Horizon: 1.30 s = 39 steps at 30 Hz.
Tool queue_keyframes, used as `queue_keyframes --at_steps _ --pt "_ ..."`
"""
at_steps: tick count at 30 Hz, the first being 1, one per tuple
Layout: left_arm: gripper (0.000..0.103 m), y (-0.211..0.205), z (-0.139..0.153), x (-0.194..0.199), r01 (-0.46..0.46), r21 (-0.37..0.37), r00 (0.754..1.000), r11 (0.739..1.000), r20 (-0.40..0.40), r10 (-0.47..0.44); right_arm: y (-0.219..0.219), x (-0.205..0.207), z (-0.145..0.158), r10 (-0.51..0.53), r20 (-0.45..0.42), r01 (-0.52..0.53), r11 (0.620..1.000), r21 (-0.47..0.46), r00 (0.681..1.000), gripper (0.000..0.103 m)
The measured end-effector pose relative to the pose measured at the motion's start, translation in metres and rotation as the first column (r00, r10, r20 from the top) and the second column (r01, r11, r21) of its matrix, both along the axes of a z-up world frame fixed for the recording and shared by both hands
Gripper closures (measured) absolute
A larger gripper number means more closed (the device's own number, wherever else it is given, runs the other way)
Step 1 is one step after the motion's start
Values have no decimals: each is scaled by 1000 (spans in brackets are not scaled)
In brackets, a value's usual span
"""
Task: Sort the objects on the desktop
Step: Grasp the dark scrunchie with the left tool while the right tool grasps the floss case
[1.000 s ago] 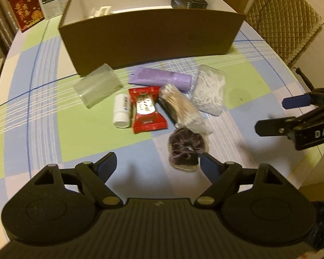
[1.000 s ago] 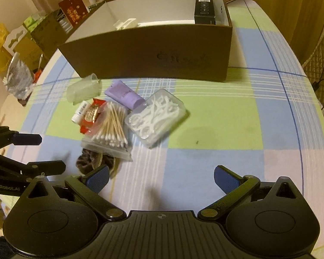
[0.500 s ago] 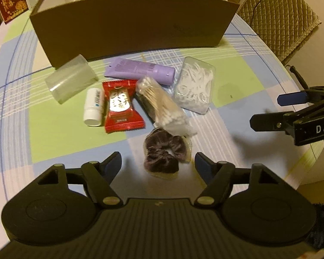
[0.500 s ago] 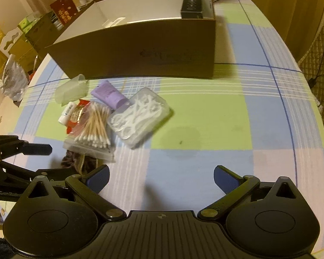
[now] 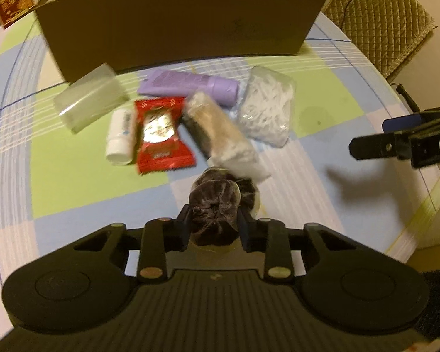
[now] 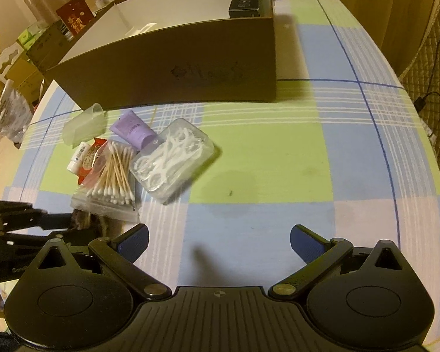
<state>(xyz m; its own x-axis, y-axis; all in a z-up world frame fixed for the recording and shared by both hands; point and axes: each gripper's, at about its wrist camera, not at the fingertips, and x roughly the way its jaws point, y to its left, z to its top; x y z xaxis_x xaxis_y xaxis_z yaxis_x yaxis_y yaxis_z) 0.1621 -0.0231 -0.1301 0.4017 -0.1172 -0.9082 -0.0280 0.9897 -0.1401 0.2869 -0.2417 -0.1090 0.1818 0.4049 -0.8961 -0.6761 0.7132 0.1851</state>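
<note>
On the worktop [image 6: 278,152], going left to right, lie a clear cap [image 5: 88,102], a small white bottle [image 5: 118,138], a red snack packet [image 5: 160,135], a bag of cotton swabs [image 5: 220,135] and a box of floss picks [image 5: 267,105]. The left tool [image 5: 214,220] grips the dark scrunchie [image 5: 215,205] nearest the camera: the pickup step, apparently. Next it needs lifting over the cardboard box [image 5: 176,26] wall. The right tool [image 6: 218,239] hangs spread and empty.

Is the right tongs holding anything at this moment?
No, the right tongs stand wide open over bare tablecloth, with nothing between the blue pads.
</note>
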Motion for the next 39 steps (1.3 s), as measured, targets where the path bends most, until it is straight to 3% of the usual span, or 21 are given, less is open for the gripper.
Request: queue_keyframes --at_steps 7,9,11,14,20,26,28,29,32,39 --pt "76 37 1 -26 -100 57 995 993 -9 100 20 -2 -3 29 3 -29 999 17 1000 3" --pt "76 51 2 -31 -145 71 989 987 -10 147 30 -1 -4 32 14 -33 999 24 999 7" --pt "76 66 2 -35 -194 85 981 977 -10 195 40 1 -5 27 20 -28 999 33 999 18" --pt "76 86 4 -38 -262 112 964 958 -3 264 54 4 -8 6 22 -7 999 38 1000 26" --pt "76 120 3 -39 -354 124 934 927 4 356 79 12 -14 -55 28 53 997 58 998 28" --pt "75 123 1 -35 -370 122 928 921 5 373 100 18 -30 -92 28 91 995 28 995 28" --pt "74 123 1 -33 -365 125 930 922 5 368 104 18 -34 -59 46 59 998 2 997 30" --pt "74 123 0 -32 -362 126 931 924 2 364 104 18 -36 -28 51 29 999 -14 998 41" --pt "73 126 0 -30 -360 121 932 925 -4 363 101 16 -38 88 97 -81 994 -70 991 48" --pt "67 129 -3 -25 -349 122 936 929 -7 352 71 36 -38 137 94 -133 990 -50 986 46"
